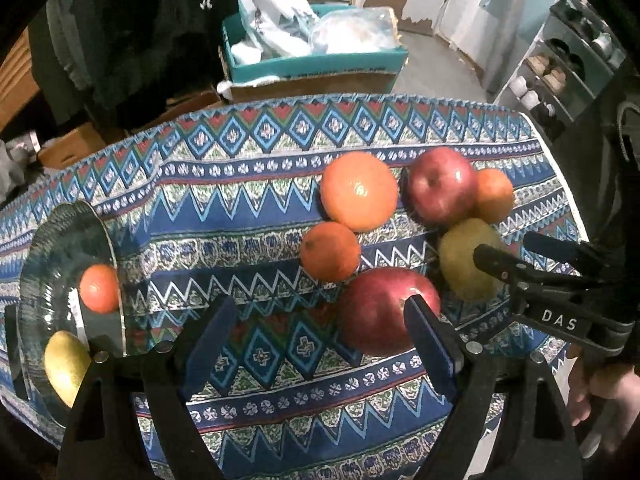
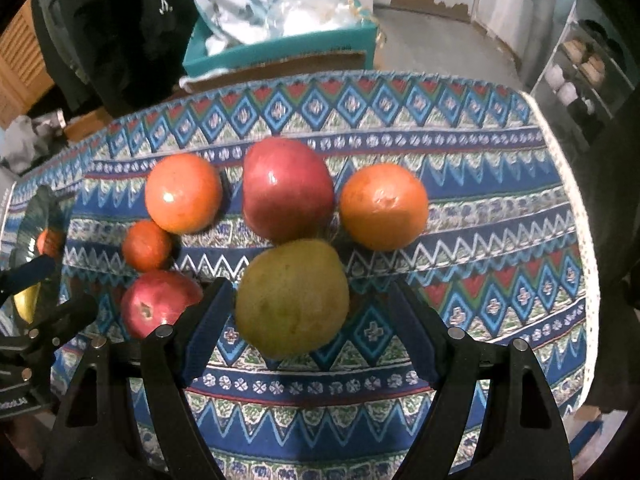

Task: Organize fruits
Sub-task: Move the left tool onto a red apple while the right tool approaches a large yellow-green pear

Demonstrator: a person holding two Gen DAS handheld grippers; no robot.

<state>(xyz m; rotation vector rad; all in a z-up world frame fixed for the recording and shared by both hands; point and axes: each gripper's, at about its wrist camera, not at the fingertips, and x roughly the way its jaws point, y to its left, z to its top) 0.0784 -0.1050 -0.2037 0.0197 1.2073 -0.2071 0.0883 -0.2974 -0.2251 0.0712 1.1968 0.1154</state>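
Glass catches the light at the left edge of the surface: a clear plate (image 1: 52,240) that already carries a small orange (image 1: 99,288) and a yellow-green fruit (image 1: 66,364), so I judge the sorting is partly done. Six fruits remain on the patterned cloth (image 1: 280,384) toward the right end.

My right hand-held gripper (image 2: 308,328) stands wide with a yellow-green pear (image 2: 292,298) between its blue pads (image 2: 208,328), neither pad pressing on it. My left hand-held gripper (image 1: 320,340) is also wide and holds nothing; the nearer red apple (image 1: 380,312) sits against its right pad, not centred.

I read this as the approach to a pick. Next, I think, the right jaws must settle lower around the pear and close gently, since the far red apple (image 2: 286,188) touches it behind.

The only legible writing is "DAS" on the right hand-held gripper's body in the left view.
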